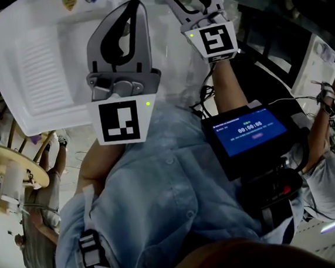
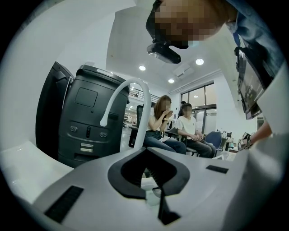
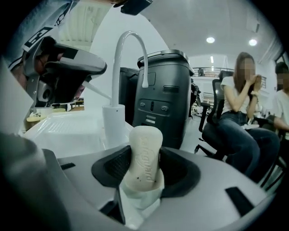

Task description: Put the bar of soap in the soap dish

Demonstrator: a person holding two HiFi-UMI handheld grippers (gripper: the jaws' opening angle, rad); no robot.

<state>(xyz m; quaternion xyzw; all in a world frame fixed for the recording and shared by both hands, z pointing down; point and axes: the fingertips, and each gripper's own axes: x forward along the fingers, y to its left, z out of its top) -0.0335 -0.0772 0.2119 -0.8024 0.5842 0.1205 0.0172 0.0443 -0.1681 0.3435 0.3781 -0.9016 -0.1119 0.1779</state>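
- The white sink top (image 1: 31, 67) is the surface that carries things. It has a raised rim, and one part of it is a draining board with fine ribs (image 3: 63, 124).
- A white tap (image 3: 116, 94) stands directly on it, with a round base and a spout bent over in a high arch.
- Two small stickers (image 1: 70, 1) are on its far edge.
- On the floor (image 3: 193, 134) behind the sink stands a black office chair (image 3: 212, 122). A dark grey cabinet (image 3: 162, 99) is near it, but its foot is hidden.

Faucet (image 3: 113, 126), blk bin (image 3: 165, 85) close ahead
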